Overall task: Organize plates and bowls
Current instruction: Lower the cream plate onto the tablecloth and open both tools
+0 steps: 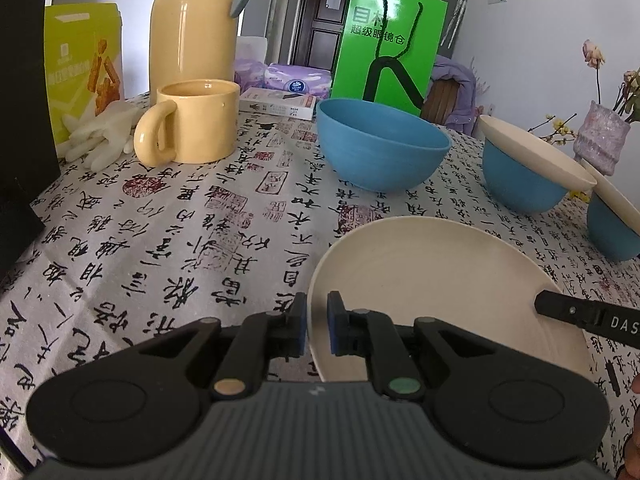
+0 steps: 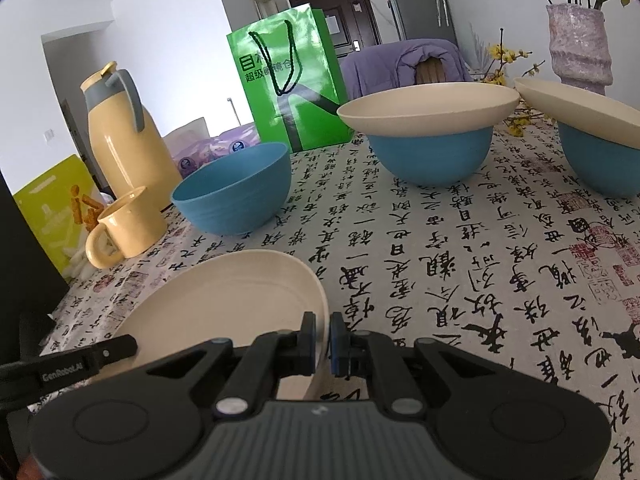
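Note:
A cream plate (image 1: 440, 288) (image 2: 224, 300) hangs low over the patterned tablecloth, held from both sides. My left gripper (image 1: 317, 326) is shut on its left rim. My right gripper (image 2: 322, 338) is shut on its right rim, and its finger shows at the plate's right edge in the left wrist view. Behind it stands an uncovered blue bowl (image 1: 380, 144) (image 2: 236, 190). Further right, a blue bowl (image 1: 520, 184) (image 2: 432, 156) carries a cream plate (image 1: 536, 152) (image 2: 428, 110) on top. A second blue bowl (image 1: 612, 228) (image 2: 600, 160) is likewise capped by a cream plate (image 2: 580, 106).
At the back left stand a yellow mug (image 1: 192, 124) (image 2: 124, 228), a yellow thermos jug (image 1: 196, 28) (image 2: 124, 132), white gloves (image 1: 100, 136) and a yellow-green snack bag (image 1: 84, 64). A green paper bag (image 1: 388, 44) (image 2: 296, 80) and a purple vase (image 1: 600, 136) (image 2: 580, 48) stand along the far edge.

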`<state>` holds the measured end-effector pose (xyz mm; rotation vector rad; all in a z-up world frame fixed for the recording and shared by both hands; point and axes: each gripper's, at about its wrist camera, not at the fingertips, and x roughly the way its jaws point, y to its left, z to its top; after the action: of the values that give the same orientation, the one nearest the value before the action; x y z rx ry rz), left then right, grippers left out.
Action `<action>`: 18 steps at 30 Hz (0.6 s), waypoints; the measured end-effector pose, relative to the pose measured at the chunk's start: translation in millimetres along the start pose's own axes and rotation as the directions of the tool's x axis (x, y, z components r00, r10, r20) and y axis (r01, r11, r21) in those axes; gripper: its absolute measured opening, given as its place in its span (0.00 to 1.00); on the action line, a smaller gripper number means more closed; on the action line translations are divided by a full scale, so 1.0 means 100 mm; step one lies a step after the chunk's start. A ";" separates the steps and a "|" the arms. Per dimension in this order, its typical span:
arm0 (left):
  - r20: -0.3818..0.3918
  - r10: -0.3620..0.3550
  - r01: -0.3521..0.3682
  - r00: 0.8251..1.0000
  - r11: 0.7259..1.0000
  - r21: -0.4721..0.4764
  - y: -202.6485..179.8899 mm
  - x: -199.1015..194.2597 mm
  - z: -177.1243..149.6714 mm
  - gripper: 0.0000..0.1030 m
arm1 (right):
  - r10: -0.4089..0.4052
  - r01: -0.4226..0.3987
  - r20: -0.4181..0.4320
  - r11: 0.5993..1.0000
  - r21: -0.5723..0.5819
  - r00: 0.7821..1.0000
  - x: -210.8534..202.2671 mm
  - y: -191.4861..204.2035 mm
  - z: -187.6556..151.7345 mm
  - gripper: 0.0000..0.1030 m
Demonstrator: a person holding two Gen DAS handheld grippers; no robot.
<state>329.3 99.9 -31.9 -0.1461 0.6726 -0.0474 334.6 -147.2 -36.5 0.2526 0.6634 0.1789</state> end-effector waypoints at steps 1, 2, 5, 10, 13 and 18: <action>0.001 -0.001 0.001 1.000 1.000 0.002 0.00 0.00 0.00 0.10 | -0.001 0.001 -0.001 1.000 0.001 1.000 0.01 0.00 -0.01 0.08; 0.001 -0.003 0.003 1.000 1.000 0.004 0.00 0.01 0.00 0.10 | -0.001 0.001 -0.002 1.000 0.002 1.000 0.02 0.00 -0.02 0.10; 0.008 -0.005 0.005 1.000 1.000 0.010 -0.02 0.00 0.00 0.11 | -0.005 0.005 -0.007 1.000 -0.002 1.000 0.03 0.00 -0.05 0.12; -0.018 -0.030 0.030 0.999 1.000 0.000 -0.01 0.03 -0.02 0.22 | 0.001 -0.001 -0.006 1.000 -0.008 1.000 0.04 0.02 -0.07 0.16; -0.013 -0.028 0.028 1.000 1.000 0.010 -0.03 0.02 -0.03 0.23 | 0.004 -0.004 -0.009 1.000 -0.006 1.000 0.04 0.01 -0.07 0.17; -0.010 -0.025 0.025 1.000 1.000 0.013 -0.02 -0.01 -0.03 0.38 | 0.009 -0.009 -0.010 1.000 -0.001 1.000 0.03 0.01 -0.08 0.21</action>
<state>327.0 97.3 -33.6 -0.1417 0.6804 -0.0770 332.0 -144.2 -44.6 0.2541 0.6717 0.1889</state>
